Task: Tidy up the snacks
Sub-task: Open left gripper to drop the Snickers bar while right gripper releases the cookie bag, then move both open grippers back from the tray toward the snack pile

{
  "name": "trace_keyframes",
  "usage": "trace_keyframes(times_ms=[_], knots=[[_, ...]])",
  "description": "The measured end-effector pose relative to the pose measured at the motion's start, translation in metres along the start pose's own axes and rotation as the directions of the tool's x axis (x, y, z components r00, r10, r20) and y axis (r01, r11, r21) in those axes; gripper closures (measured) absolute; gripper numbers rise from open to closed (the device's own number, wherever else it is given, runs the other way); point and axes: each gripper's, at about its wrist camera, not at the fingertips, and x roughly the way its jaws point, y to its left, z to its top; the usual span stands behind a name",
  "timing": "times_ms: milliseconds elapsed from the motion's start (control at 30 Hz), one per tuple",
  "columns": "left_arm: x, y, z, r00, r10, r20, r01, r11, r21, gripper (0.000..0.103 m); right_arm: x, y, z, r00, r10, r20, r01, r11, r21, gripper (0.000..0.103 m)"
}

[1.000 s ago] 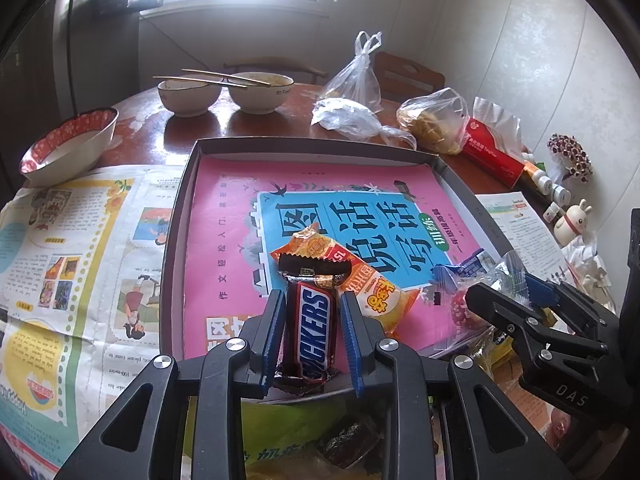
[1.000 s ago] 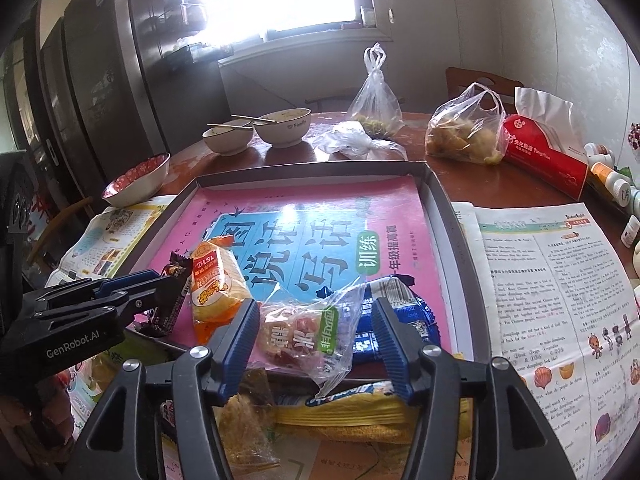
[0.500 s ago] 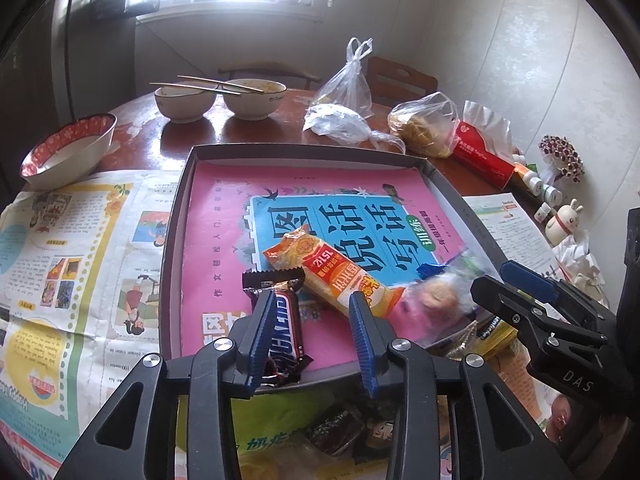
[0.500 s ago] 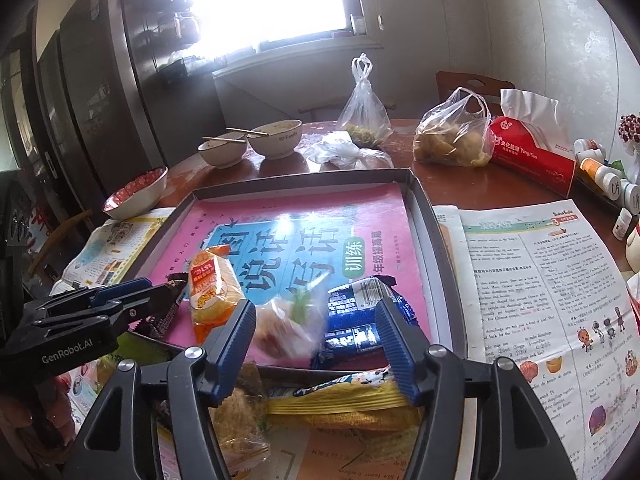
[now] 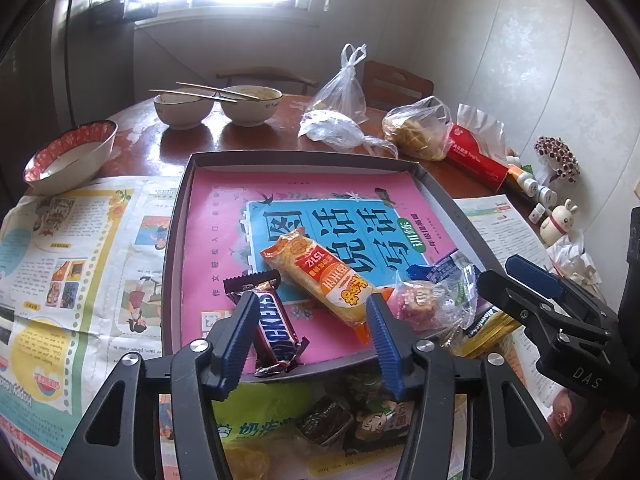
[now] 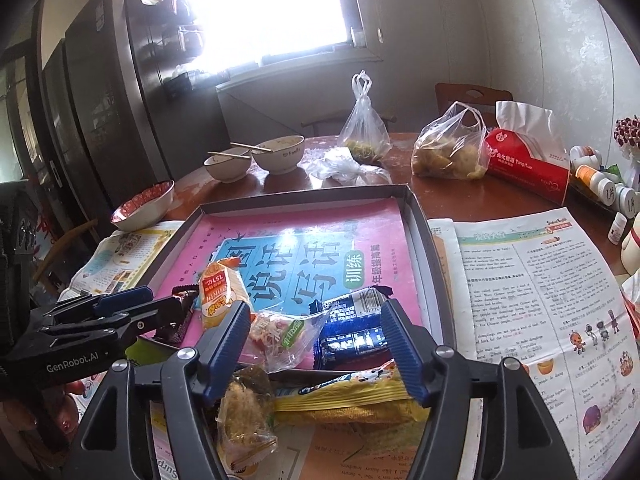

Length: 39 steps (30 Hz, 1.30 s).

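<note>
A grey tray [image 5: 176,240] lined with a pink book holds the snacks. A Snickers bar [image 5: 276,328] lies at its near edge, next to an orange packet [image 5: 324,276], a clear packet of pink sweets [image 5: 424,300] and a blue packet [image 5: 440,266]. My left gripper [image 5: 310,320] hangs over the near edge with its jaws opening; the bar lies loose against the left finger. My right gripper [image 6: 312,332] is also opening, with the clear packet [image 6: 280,332] and blue packet [image 6: 352,328] lying loose between its fingers.
More snack packets [image 6: 344,400] lie on newspaper [image 6: 540,300] in front of the tray. Behind the tray are bowls with chopsticks [image 5: 216,100], a red-rimmed bowl [image 5: 68,156], plastic bags [image 5: 420,132], a red tissue pack [image 6: 528,164] and small bottles [image 6: 600,184].
The left jaws spread apart and let go of the Snickers bar, which now lies in the tray. The right jaws widened off the clear packet, which settled into the tray.
</note>
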Motion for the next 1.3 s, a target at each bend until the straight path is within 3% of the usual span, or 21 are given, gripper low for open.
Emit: trace_keyframes(times_ms=[800, 1300], knots=[[-0.033, -0.011, 0.001, 0.997, -0.06, 0.047, 0.059, 0.998, 0.026, 0.029, -0.033, -0.013, 0.003, 0.998, -0.011, 0.07, 0.009, 1.0, 0.026, 0.031], [-0.057, 0.001, -0.002, 0.997, -0.047, 0.065, 0.045, 0.999, 0.017, 0.028, -0.054, -0.016, 0.001, 0.995, -0.011, 0.1, 0.008, 0.999, 0.033, 0.027]])
